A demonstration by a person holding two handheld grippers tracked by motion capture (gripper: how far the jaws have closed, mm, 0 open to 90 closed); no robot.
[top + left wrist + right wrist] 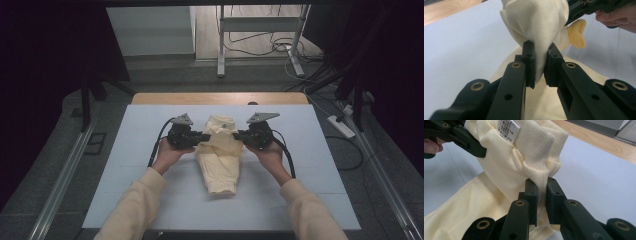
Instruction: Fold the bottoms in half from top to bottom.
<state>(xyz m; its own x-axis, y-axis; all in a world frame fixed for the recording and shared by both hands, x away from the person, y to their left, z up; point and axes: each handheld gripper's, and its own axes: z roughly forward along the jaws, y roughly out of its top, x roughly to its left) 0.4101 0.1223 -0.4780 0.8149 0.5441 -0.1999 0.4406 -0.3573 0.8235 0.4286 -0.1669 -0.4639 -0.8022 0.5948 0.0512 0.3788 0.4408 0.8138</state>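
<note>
A pale yellow garment (220,160) lies lengthwise on the white table top (150,130), its far end lifted and bunched. My left gripper (200,136) is shut on the left side of that raised end; its jaws pinch a fold of the yellow fabric (536,30) with the left gripper (539,65) closed around it. My right gripper (239,134) grips the right side, jaws shut on the ribbed waistband (536,147) where the right gripper (541,202) clamps the seam. A white care label (509,131) shows inside the band.
A person's hands in yellow sleeves (135,200) hold both grippers. The wooden table edge (220,98) runs along the far side. Beyond it stand a metal stand (260,30), floor cables (280,47) and a power strip (341,126).
</note>
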